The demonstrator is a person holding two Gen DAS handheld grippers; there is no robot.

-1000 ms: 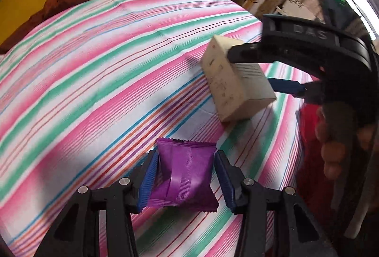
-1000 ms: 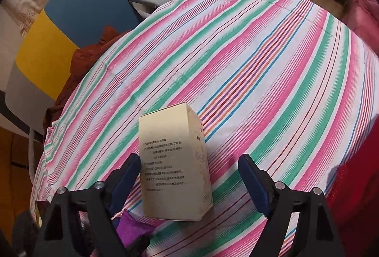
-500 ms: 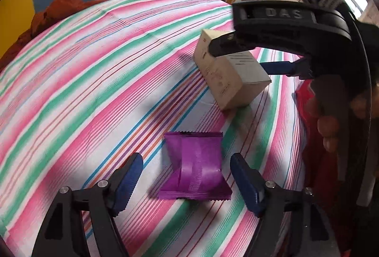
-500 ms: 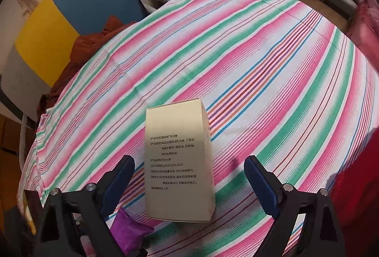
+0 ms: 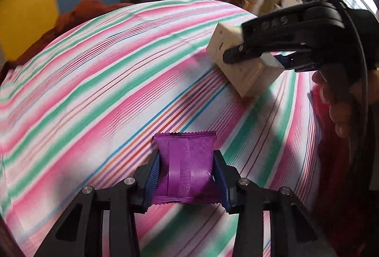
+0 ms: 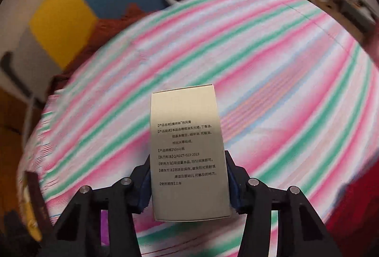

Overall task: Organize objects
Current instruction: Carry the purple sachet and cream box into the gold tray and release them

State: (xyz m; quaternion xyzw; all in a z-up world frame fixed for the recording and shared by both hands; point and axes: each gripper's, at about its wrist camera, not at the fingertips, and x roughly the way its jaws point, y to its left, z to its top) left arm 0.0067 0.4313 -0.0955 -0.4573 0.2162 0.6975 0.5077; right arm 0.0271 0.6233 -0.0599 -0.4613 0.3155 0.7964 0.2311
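Since half a second ago, both my grippers have closed. My left gripper is now squeezing the purple sachet on the striped tablecloth. Farther off, my right gripper is clamping the cream box; only its own camera is showing the printed text, only the left view my hand.

Only properly readable print is on the cream carton: black Chinese lines down its face, including "50ml" and "Q/ADZT-023-2023". The black gripper body on the right has raised letters, looks like "DAS", but blurry here.
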